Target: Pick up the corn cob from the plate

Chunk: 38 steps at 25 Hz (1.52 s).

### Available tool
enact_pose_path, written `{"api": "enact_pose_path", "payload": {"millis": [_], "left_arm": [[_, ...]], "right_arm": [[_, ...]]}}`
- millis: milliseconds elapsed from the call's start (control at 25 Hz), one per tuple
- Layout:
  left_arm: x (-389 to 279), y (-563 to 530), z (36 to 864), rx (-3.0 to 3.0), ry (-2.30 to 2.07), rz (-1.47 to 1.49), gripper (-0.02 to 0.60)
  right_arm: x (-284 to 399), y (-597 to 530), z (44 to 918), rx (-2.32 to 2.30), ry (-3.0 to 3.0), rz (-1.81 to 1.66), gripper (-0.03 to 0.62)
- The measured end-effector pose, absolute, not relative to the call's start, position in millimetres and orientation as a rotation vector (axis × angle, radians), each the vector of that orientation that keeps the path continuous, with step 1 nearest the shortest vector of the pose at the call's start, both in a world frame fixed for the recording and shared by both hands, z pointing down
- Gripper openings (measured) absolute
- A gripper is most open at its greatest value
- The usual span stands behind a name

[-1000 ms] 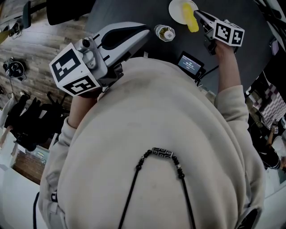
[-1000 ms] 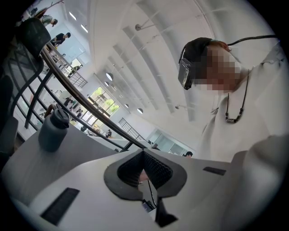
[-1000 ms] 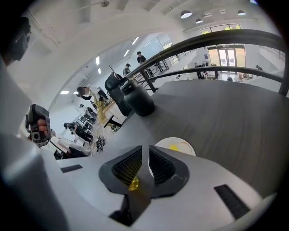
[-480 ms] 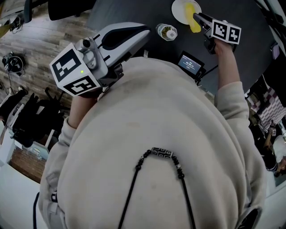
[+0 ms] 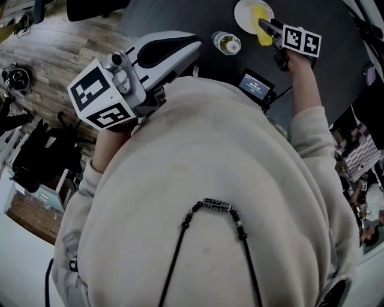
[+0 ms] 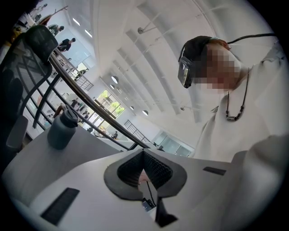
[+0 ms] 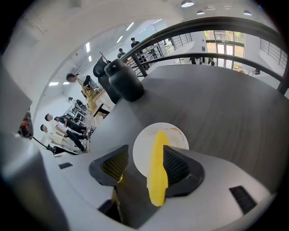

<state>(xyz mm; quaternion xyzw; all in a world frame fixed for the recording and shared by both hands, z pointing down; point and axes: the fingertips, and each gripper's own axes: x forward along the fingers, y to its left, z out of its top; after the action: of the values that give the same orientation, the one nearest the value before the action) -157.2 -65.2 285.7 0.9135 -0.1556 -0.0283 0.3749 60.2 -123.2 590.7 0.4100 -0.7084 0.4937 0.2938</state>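
Since a second ago the right gripper (image 5: 264, 25) has dropped lower over the white plate (image 5: 244, 12), and its jaws have just been opening. They now stand spread, with the corn cob (image 5: 262, 33) between them. In the right gripper view the corn cob (image 7: 156, 169) lies lengthwise in the gap of the right gripper (image 7: 145, 151), close against the right pad and clear of the left one. Its far end reaches over the plate (image 7: 175, 134); whether it rests on the plate cannot be told. The plate sits at the far side of the dark table (image 7: 221, 103), with a dark bottle (image 7: 123, 80) further off to the left. In the head view a small clear bottle (image 5: 225, 43) stands left of the plate. The left gripper (image 5: 193, 43) is held level at the person's left, away from the plate; in its own view the left gripper (image 6: 143, 155) has its pads pressed together at the tips.
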Motion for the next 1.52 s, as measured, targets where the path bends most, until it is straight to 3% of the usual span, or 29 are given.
{"api": "enact_pose_path", "payload": {"millis": [320,840,1520], "left_arm": [[-162.2,-62.5,287.4,2.329,-0.425,-0.080,0.000],[-166.1,-58.5,286.6,2.327,-0.442,-0.082,0.000],[-156.7,-54.0,281.3,2.357,-0.406,-0.079,0.000]], "right_arm": [[61.3,-116.9,614.7,1.042,-1.814,1.256,0.262],[65.6,-96.2,660.6,0.965,-1.661,1.201,0.264],[67.7,-98.3,641.8,1.003,-1.756,1.175,0.256]]}}
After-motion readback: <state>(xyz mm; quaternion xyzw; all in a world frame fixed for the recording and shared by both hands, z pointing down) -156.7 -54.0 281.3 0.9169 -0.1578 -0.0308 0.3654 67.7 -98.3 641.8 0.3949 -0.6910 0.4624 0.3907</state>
